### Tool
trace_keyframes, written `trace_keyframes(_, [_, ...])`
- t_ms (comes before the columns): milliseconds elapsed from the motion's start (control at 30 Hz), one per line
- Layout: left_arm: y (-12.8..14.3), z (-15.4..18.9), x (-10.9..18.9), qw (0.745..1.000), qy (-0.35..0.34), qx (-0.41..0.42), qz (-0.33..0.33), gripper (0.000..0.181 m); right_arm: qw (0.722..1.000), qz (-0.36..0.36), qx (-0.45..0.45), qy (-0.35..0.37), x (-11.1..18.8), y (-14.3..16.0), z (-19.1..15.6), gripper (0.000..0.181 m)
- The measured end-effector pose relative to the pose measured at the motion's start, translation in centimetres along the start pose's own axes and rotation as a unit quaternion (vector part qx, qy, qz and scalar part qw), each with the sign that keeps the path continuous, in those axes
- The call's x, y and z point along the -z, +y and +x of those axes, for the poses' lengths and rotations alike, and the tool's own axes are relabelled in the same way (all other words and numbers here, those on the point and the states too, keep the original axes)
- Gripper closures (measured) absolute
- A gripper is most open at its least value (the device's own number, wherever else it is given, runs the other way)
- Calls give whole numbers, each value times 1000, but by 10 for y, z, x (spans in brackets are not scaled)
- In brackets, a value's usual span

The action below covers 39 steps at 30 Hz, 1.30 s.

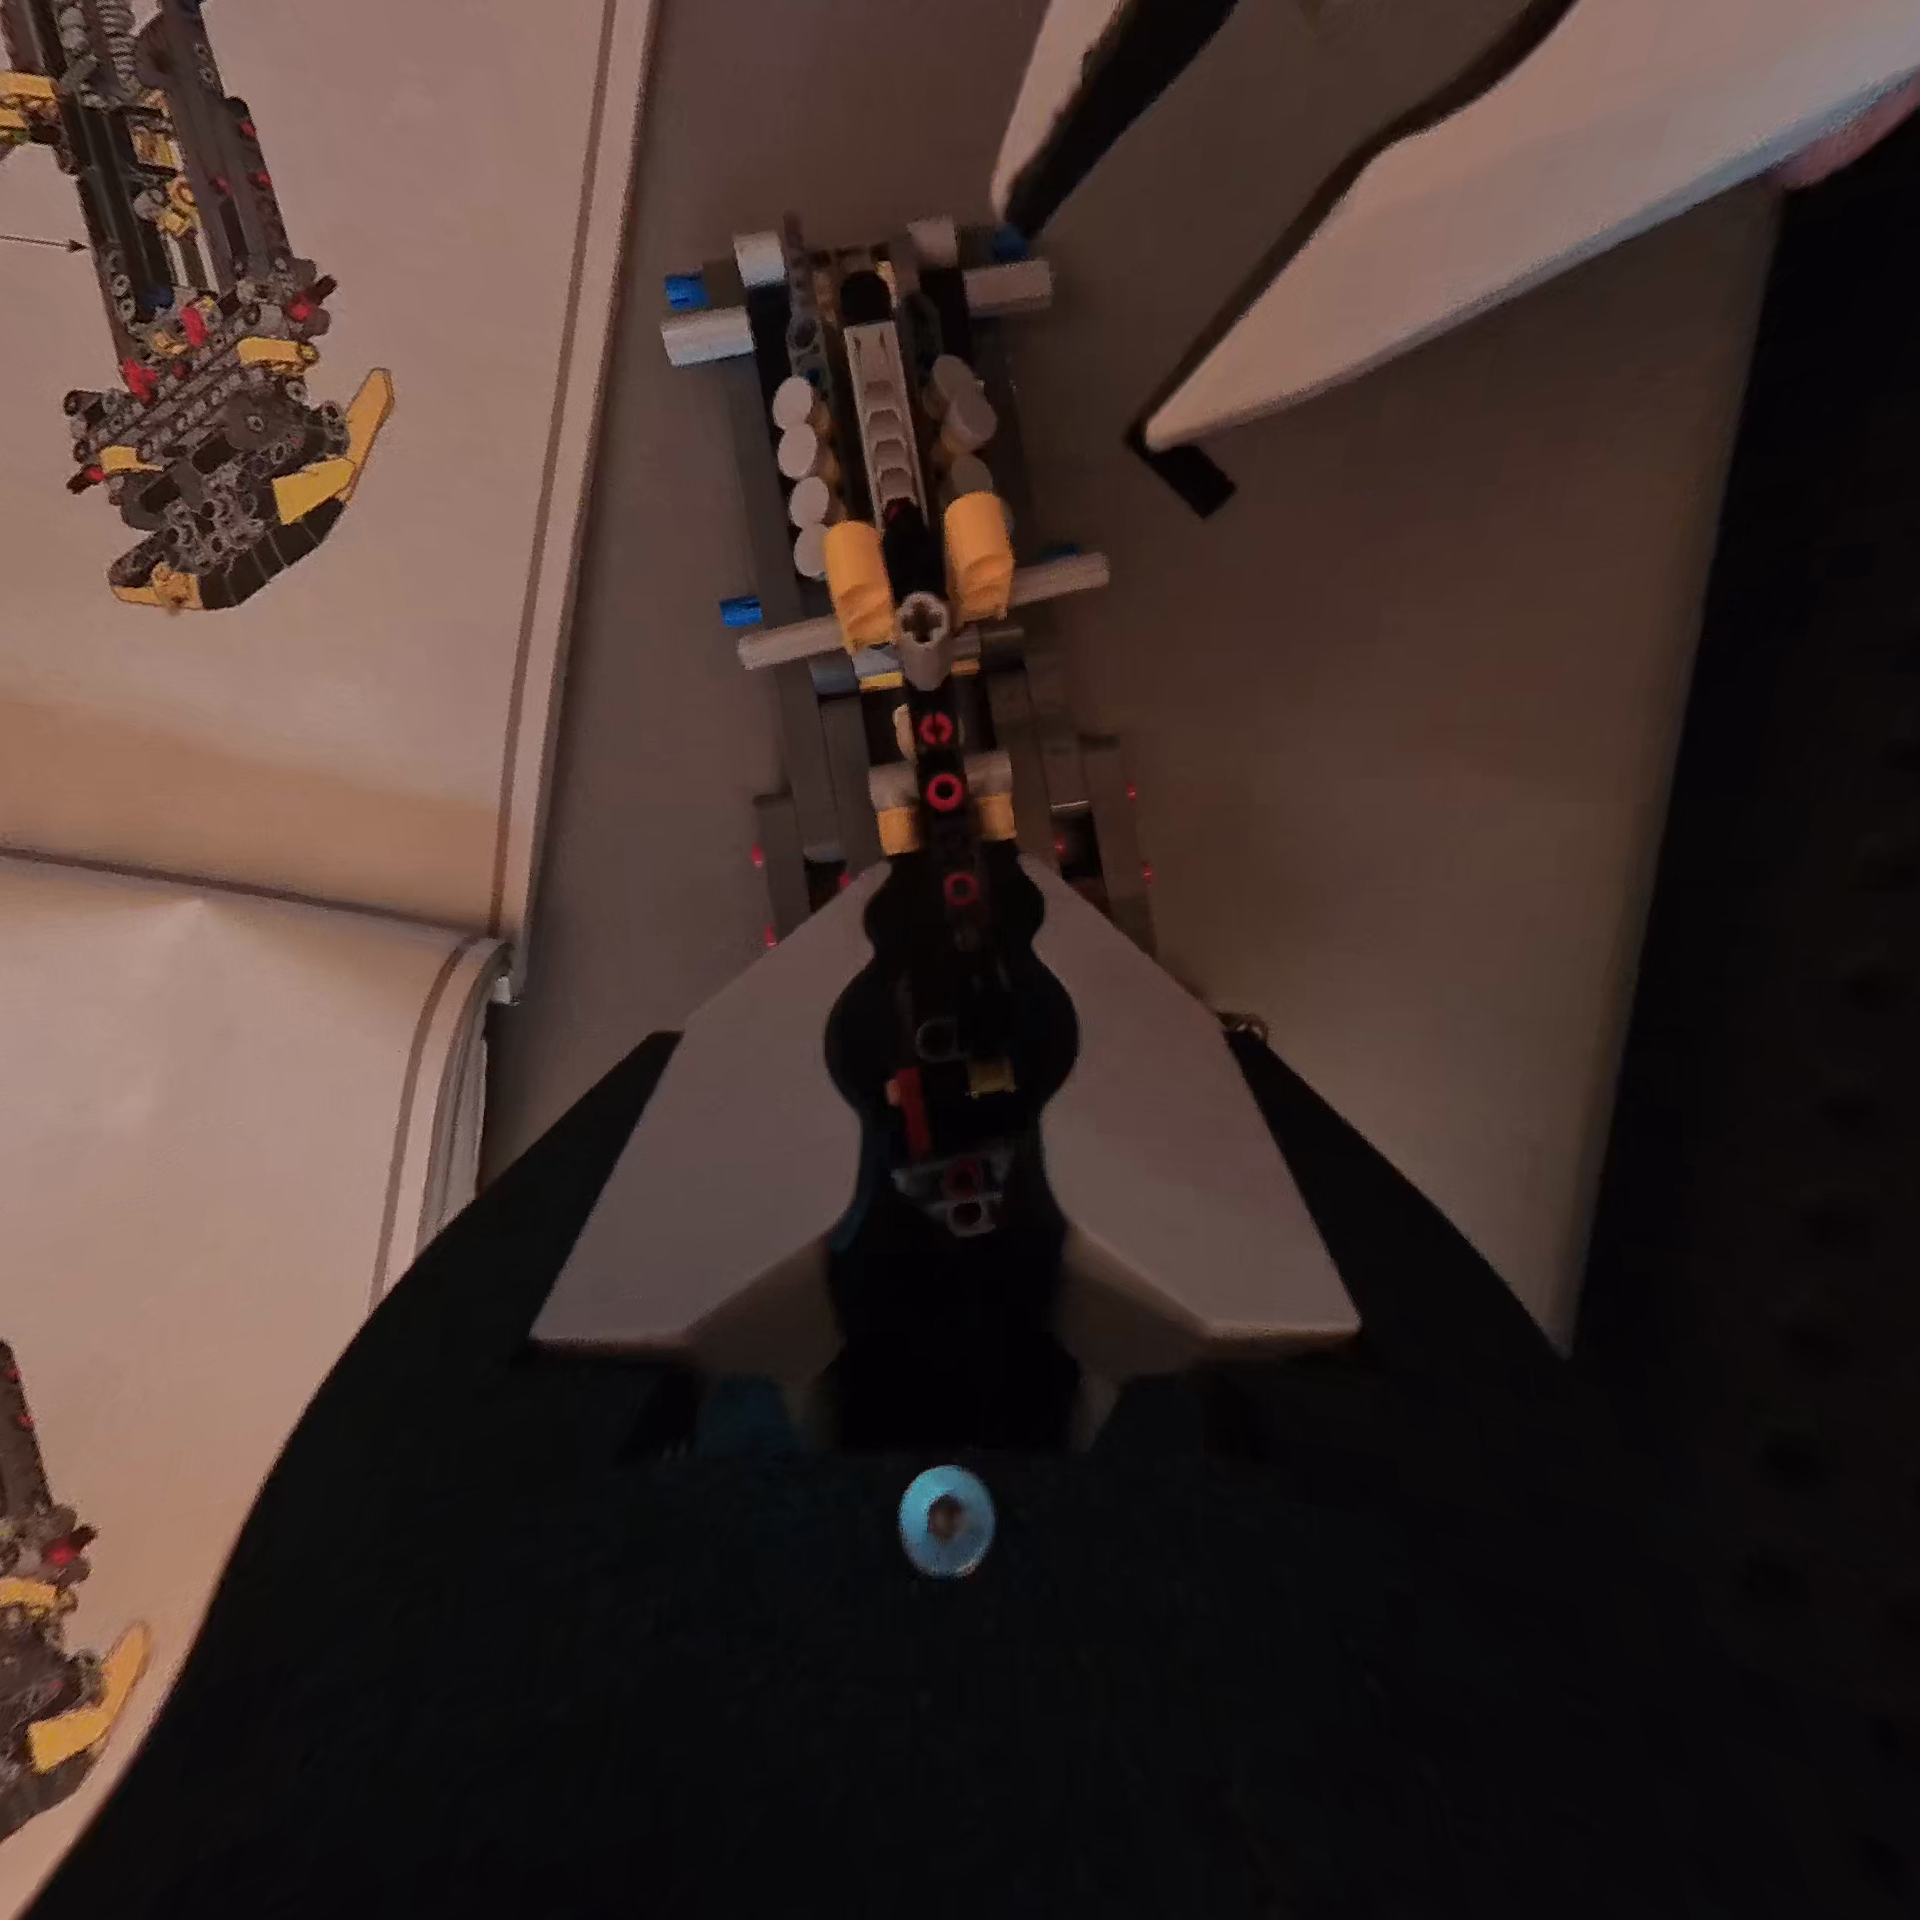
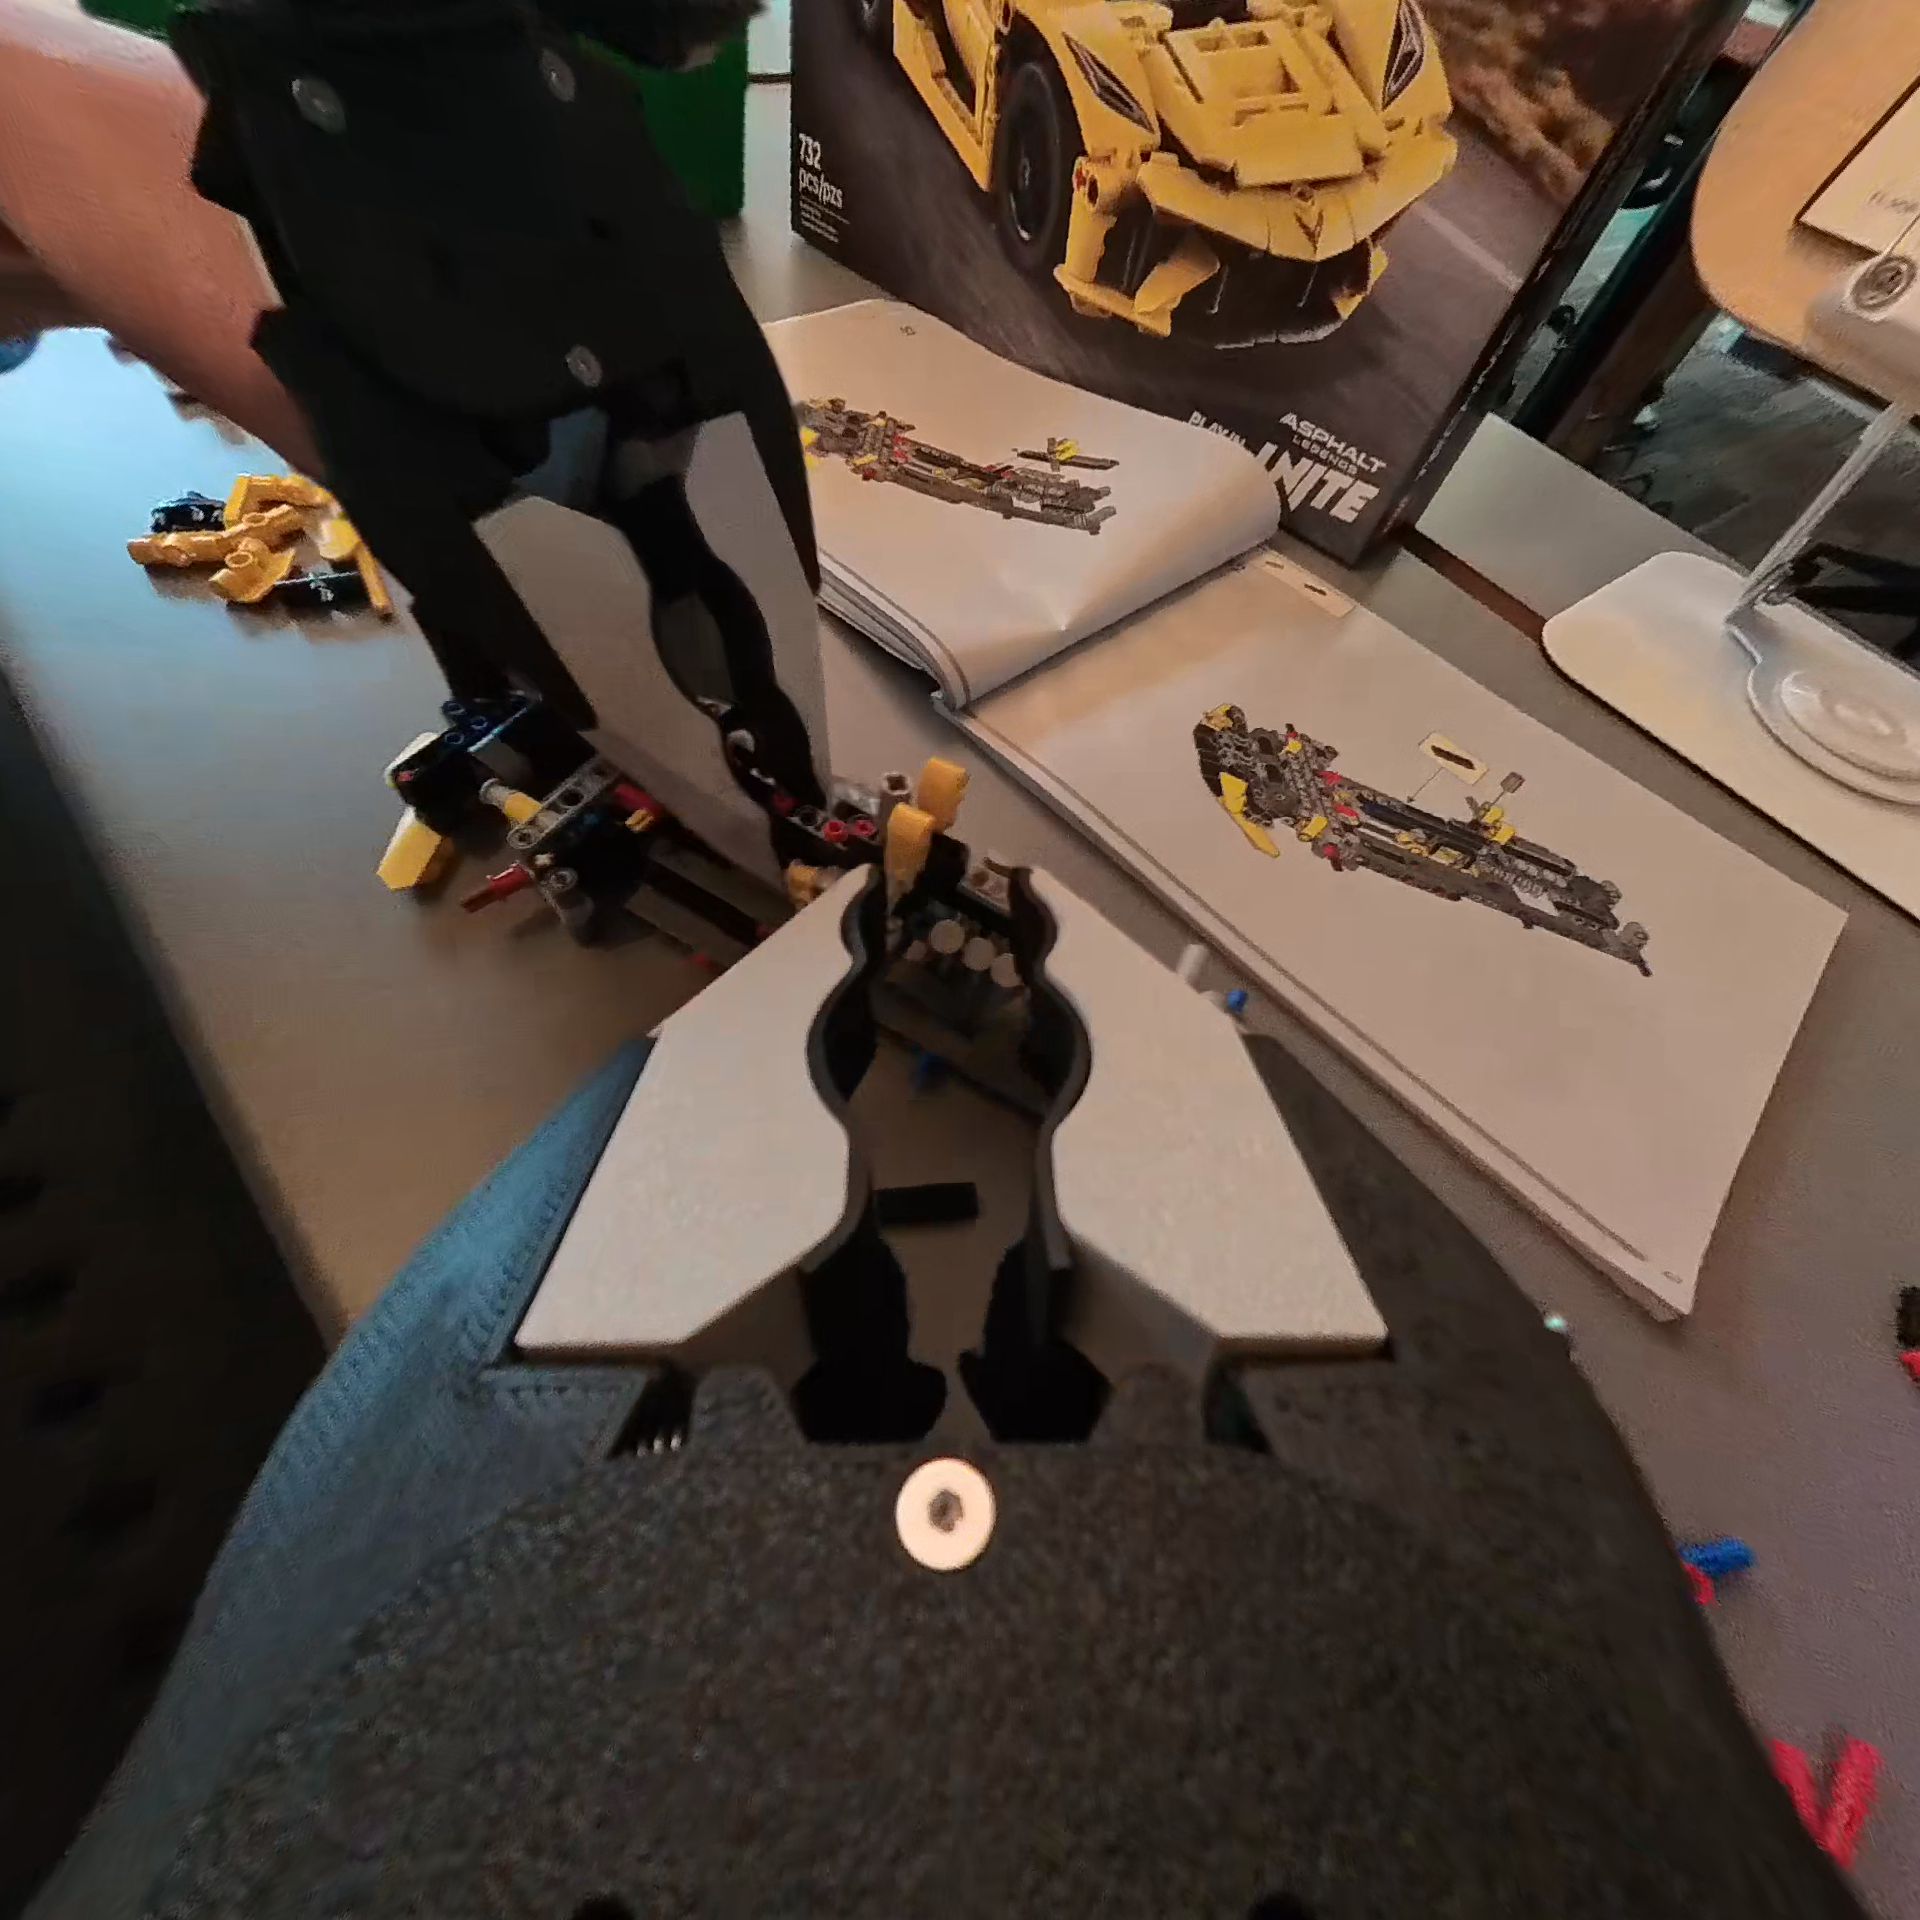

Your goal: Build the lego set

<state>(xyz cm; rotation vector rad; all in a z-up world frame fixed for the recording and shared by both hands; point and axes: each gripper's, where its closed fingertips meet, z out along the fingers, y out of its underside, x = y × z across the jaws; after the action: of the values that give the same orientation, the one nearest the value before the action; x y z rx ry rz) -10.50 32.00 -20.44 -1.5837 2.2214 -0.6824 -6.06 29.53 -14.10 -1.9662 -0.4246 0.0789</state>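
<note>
— Closest to the left wrist camera, what does the left hand-held gripper (image 1: 951,1039) have?

— Its two grey fingers (image 1: 748,1122) are closed down on the near end of the lego chassis (image 1: 914,582), a long black and grey build with yellow pieces, red pins and blue pins. The black beam of the chassis runs straight through the narrow gap between the fingers. The chassis rests on the tabletop (image 1: 1351,831).

— And the right hand-held gripper (image 2: 945,935)?

— Its fingers (image 2: 727,1143) stand partly apart, with nothing clamped between them. Their tips sit at the far end of the chassis (image 2: 582,831), around two upright yellow pieces (image 2: 920,821). Whether the tips touch the build cannot be told. A small black piece (image 2: 925,1202) lies on the tabletop (image 2: 312,1039) in the gap.

— What else is around?

— An open instruction booklet (image 2: 1455,935) lies just beside the chassis, toward the far edge of the tabletop. Behind it stands the set's box (image 2: 1195,260) with a yellow car pictured. Loose yellow and black parts (image 2: 249,540) lie in a pile near the left edge. A person's arm (image 2: 104,208) shows above the left hand-held gripper (image 2: 790,790).
</note>
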Motion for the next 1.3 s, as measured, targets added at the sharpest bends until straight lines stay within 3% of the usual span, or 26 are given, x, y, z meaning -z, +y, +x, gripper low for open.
trace_keyframes(167, [-2, 1, -5, 999, -17, -33, -16, 174, 1000, -7, 4, -14, 2, 1, -13, 156])
trace_keyframes(300, [2, 14, 0, 998, 6, -57, -10, 175, 990, -55, 128, -4, 10, -4, -13, 138])
trace_keyframes(467, [-4, 19, 19, 997, 66, 21, -15, 174, 925, -126, 359, 1, 5, -13, -33, 128])
trace_keyframes(633, [-12, 22, 41, 991, 121, 44, -33, 175, 874, -146, 464, -9, -5, -23, -38, 107])
trace_keyframes(867, [-11, 19, 55, 983, 161, 79, -35, 175, 841, -191, 507, 4, -16, -15, -38, 84])
trace_keyframes(1033, [-11, 34, 58, 977, 195, 77, -26, 175, 829, -185, 527, 25, -20, -18, -36, 90])
trace_keyframes(1167, [-12, 42, 57, 977, 199, 70, -25, 175, 821, -179, 541, 30, -17, -18, -34, 103])
trace_keyframes(1300, [-15, 43, 58, 978, 194, 69, -23, 175, 816, -179, 548, 38, -16, -18, -31, 104])
